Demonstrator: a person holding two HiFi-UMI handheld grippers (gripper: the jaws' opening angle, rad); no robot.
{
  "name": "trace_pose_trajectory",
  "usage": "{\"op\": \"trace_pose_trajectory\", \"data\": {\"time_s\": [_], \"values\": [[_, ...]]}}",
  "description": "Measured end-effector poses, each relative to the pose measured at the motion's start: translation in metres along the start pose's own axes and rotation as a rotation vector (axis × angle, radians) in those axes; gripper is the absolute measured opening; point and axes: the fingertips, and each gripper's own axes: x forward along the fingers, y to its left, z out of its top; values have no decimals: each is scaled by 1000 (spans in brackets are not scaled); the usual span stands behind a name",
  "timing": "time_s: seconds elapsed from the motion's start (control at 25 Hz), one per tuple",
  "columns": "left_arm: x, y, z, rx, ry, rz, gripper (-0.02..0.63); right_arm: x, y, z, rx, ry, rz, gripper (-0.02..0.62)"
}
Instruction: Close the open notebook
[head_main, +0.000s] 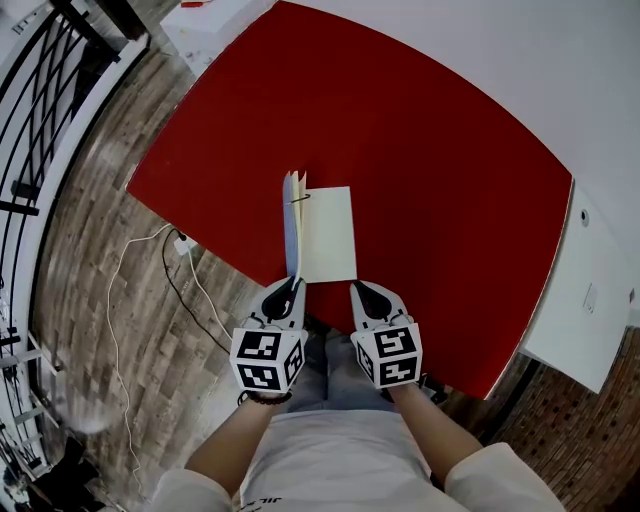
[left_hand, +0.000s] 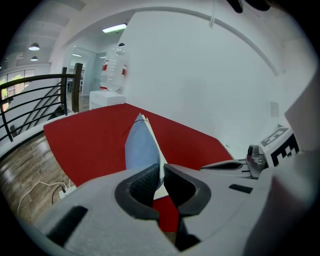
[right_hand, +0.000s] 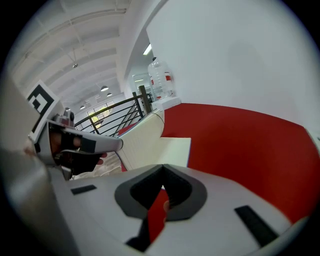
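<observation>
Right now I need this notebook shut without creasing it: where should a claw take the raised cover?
Take the raised cover by its thin near edge, coming from the person's side. It stands almost upright along the spine, leaving that edge free; the left claw pinches it there, placed to swing it over the flat page.

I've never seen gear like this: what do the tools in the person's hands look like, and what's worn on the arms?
Left gripper and right gripper are pale grey shells with black pads, tapering to a point. Each carries a cube of black-and-white square markers. White sleeves; a dark wristband on the left.
</observation>
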Motion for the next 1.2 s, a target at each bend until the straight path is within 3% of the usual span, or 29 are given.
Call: {"op": "trace_pose_trajectory", "data": {"time_s": [0.28,1.2], "values": [[29,-31,-9,86,47,-21,35,-11,-25,-11,35,1,-33,6],[121,-59,-91,160,236,-1,51,-13,-70,-48,107,31,-64,6]]}}
